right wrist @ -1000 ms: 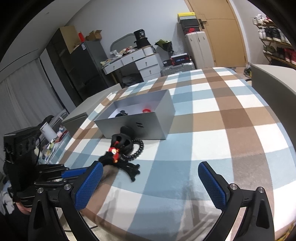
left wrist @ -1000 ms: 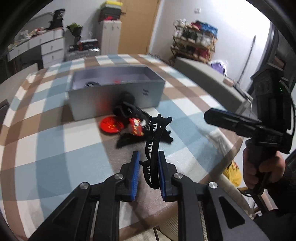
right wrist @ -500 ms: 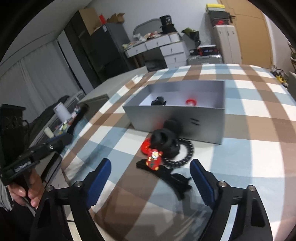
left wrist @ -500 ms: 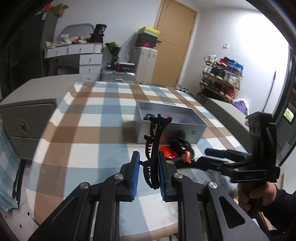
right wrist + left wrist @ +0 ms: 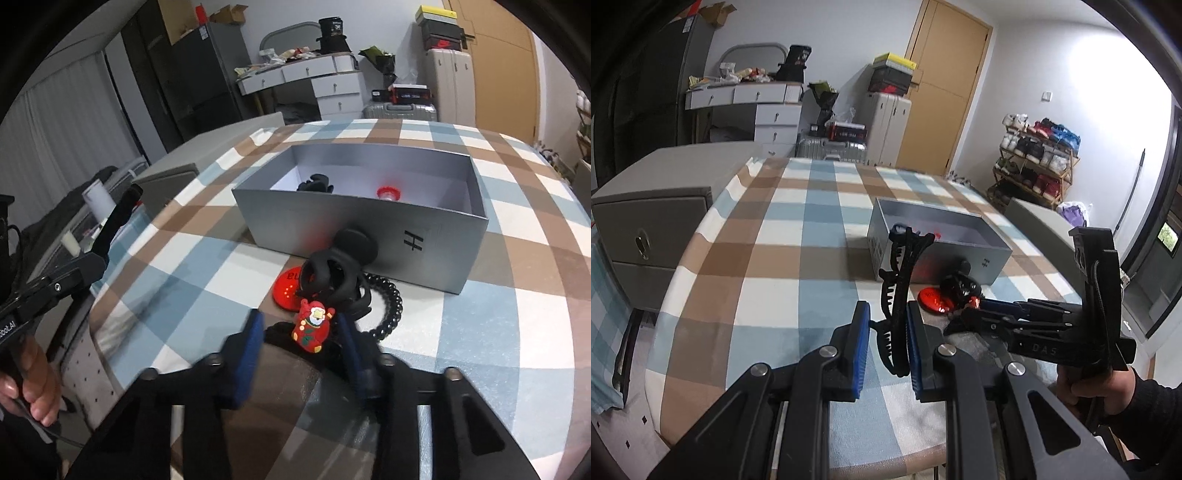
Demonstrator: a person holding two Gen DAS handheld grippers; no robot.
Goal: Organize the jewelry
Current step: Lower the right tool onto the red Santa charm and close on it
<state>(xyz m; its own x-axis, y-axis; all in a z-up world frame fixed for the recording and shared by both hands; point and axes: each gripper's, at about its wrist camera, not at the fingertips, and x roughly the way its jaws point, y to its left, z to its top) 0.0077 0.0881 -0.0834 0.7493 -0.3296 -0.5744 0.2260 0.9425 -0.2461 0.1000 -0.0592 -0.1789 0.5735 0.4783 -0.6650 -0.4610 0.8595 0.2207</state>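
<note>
Holding: the left gripper (image 5: 884,341) pinches a black hair claw (image 5: 899,291) between its blue pads (image 5: 860,347), and the claw stands up tall, its long way pointing up and toward the box.
Left side: the claw is lifted off the table, well above the checked cloth (image 5: 775,258).
Pile: the rest of the jewelry sits in a small heap just in front of the grey box (image 5: 369,225), touching its near wall.
In the pile: a red Santa clip (image 5: 312,326), a black clip (image 5: 334,275), a red disc (image 5: 288,290) and a black bead ring (image 5: 391,310).
Right gripper: the right gripper (image 5: 301,345) has just been closing, and its blue pads stand on each side of the Santa clip.
Grip: the picture is blurry there, so I cannot tell if the pads press on the clip yet.
Which way: the Santa clip lies right ahead of the right gripper, between its tips, and stands up the long way.
Box: it lies straight past the pile, open on top, with a black clip and a red thing already inside.
Nearer hand: the right one is on the pile; the left one is off to the side with its claw.
Next, I think: squeeze the Santa clip, lift it, and carry it forward over the box wall.
</note>
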